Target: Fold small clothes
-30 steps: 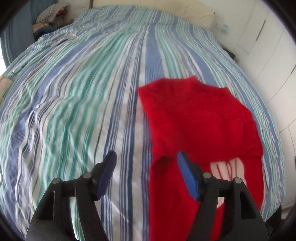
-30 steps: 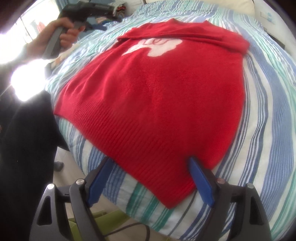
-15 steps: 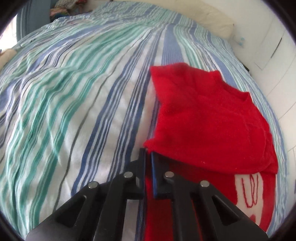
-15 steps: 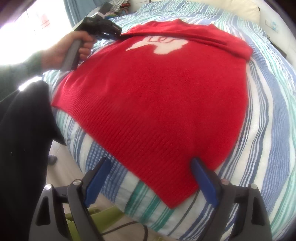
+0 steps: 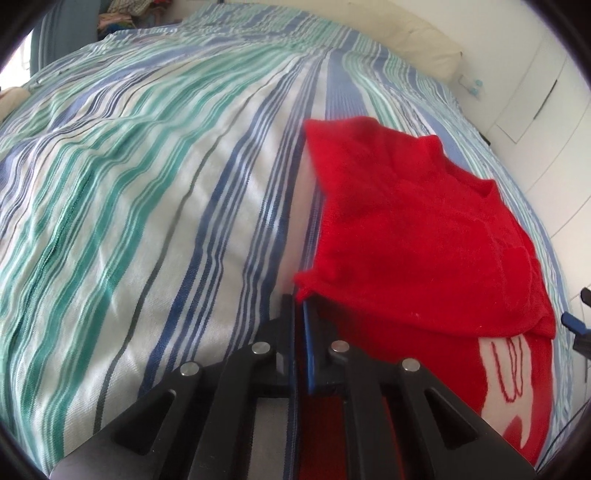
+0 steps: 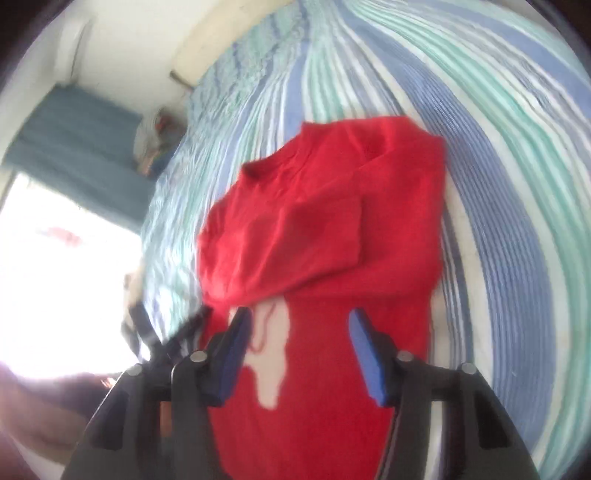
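A red sweater (image 5: pixel 406 229) with a white patch (image 5: pixel 509 380) lies on the striped bed cover (image 5: pixel 147 184), its top part folded over. My left gripper (image 5: pixel 300 299) is shut on the sweater's left edge, at the corner of the folded layer. In the right wrist view the sweater (image 6: pixel 332 206) is blurred by motion. My right gripper (image 6: pixel 301 321) hovers over the white patch (image 6: pixel 269 362) with its jaws closing; the pads stand apart and press on nothing. The left gripper (image 6: pixel 162 339) shows there as a dark blur at the sweater's left edge.
A pile of clothes (image 5: pixel 125 14) sits at the far corner of the bed, with a cream pillow (image 5: pixel 413 40) along the head. White cupboard doors (image 5: pixel 535 92) stand to the right. A bright window (image 6: pixel 55 277) and a blue curtain (image 6: pixel 74 147) are on the left.
My left gripper came down and shut on the sweater's left edge. My right gripper swung from the hem to over the chest, rolled, and its jaws narrowed.
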The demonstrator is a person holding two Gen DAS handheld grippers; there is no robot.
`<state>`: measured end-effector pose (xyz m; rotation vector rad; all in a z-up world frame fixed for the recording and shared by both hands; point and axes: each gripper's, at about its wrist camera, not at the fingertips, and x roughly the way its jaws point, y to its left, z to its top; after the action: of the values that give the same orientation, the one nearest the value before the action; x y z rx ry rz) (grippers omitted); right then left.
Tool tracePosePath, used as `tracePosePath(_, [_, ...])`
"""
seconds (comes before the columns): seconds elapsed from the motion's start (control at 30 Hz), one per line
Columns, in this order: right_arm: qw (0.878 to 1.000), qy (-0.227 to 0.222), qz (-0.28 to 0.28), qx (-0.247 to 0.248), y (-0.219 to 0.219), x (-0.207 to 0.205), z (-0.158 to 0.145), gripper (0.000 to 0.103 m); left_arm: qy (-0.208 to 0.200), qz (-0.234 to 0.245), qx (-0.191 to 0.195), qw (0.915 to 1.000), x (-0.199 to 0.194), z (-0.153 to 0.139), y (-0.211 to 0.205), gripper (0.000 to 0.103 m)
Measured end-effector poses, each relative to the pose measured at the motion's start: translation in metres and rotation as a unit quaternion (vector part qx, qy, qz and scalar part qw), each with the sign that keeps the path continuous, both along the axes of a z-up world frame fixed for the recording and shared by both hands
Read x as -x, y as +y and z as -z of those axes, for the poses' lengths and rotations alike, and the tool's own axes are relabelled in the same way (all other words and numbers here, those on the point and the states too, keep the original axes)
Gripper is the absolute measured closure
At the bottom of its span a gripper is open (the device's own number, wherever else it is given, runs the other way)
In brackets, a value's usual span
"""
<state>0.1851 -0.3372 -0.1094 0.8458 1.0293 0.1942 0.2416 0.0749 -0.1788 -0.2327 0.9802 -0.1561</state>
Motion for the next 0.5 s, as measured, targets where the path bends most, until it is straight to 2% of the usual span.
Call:
tracePosePath(0.03, [0.999, 0.01, 0.029, -0.033, -0.008, -0.012, 0.011, 0.055, -0.001, 0.0, -0.001, 1.0, -0.001, 0.0, -0.001, 0.097])
tracePosePath(0.07, [0.997, 0.025, 0.055, -0.045, -0.013, -0.022, 0.021, 0.055, -0.001, 0.0, -0.001, 1.0, -0.001, 0.001, -0.001, 0.097])
tracePosePath(0.13, [0.993, 0.053, 0.094, -0.043, -0.017, -0.032, 0.035, 0.055, -0.002, 0.0, 0.0, 1.0, -0.002, 0.002, -0.002, 0.097])
tracePosePath(0.2, [0.991, 0.079, 0.103, -0.04, -0.013, -0.04, 0.047, 0.055, -0.002, 0.0, 0.001, 1.0, -0.002, 0.002, -0.001, 0.097])
tracePosePath(0.27, [0.991, 0.082, 0.1, -0.038, -0.004, -0.044, 0.052, 0.057, -0.003, -0.001, 0.0, 1.0, -0.003, 0.003, -0.001, 0.097])
tracePosePath(0.3, [0.992, 0.078, 0.088, -0.043, 0.001, -0.047, 0.052, 0.078, -0.003, -0.001, 0.0, 1.0, -0.003, 0.003, -0.001, 0.097])
tracePosePath(0.33, [0.994, 0.072, 0.076, -0.035, 0.007, -0.048, 0.049, 0.092, -0.003, -0.001, 0.0, 1.0, -0.002, 0.003, -0.001, 0.097])
tracePosePath(0.43, [0.996, 0.021, 0.056, 0.066, 0.019, -0.045, 0.02, 0.095, -0.003, -0.001, -0.002, 1.0, -0.003, 0.003, -0.002, 0.097])
tracePosePath(0.5, [0.991, 0.024, 0.048, 0.119, 0.019, -0.043, 0.02, 0.095, -0.003, -0.001, -0.006, 1.0, -0.003, 0.003, -0.002, 0.097])
